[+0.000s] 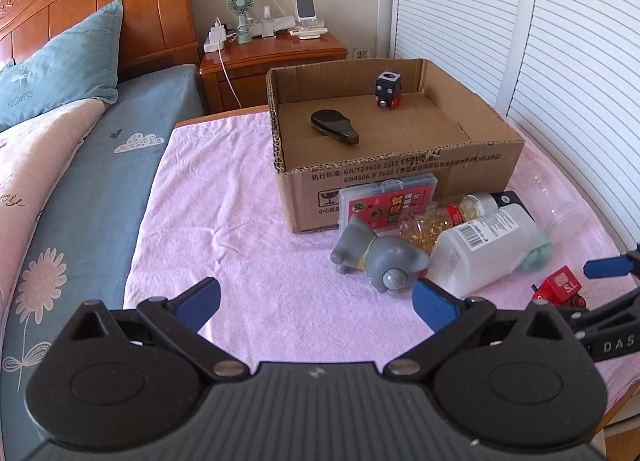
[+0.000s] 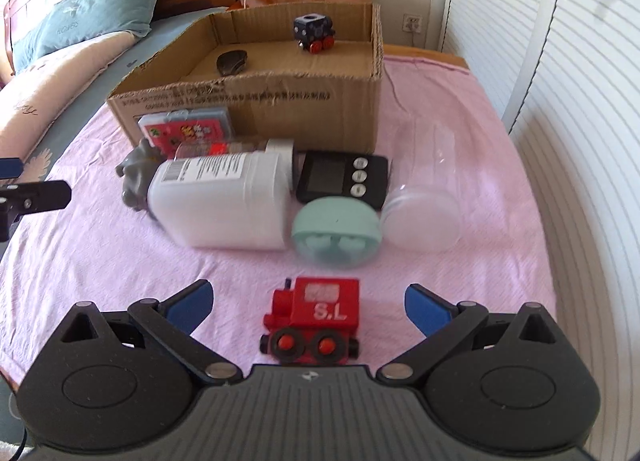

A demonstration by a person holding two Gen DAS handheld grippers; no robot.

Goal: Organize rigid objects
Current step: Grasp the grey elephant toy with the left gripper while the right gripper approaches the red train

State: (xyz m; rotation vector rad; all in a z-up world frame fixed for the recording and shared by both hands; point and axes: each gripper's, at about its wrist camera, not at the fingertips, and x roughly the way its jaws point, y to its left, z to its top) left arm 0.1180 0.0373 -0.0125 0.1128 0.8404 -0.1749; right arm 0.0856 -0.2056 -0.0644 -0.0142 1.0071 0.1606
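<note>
Right gripper [image 2: 306,307] agape | red train [image 2: 314,319] base hidden

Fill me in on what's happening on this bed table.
A person holds two hand-held grippers over a pink cloth, sorting items into a cardboard box. The right hand-held gripper is open around a red toy train. The left hand-held gripper is open and empty. A dark toy train already sits in the box.

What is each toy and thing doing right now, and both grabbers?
Left gripper: open, empty.
Right gripper: open around the red train, not touching.
Red train: upright on its wheels.
White bottle: lying down.
Clear jar: lying down.
Box: open, holding blue train and a black object.
</note>
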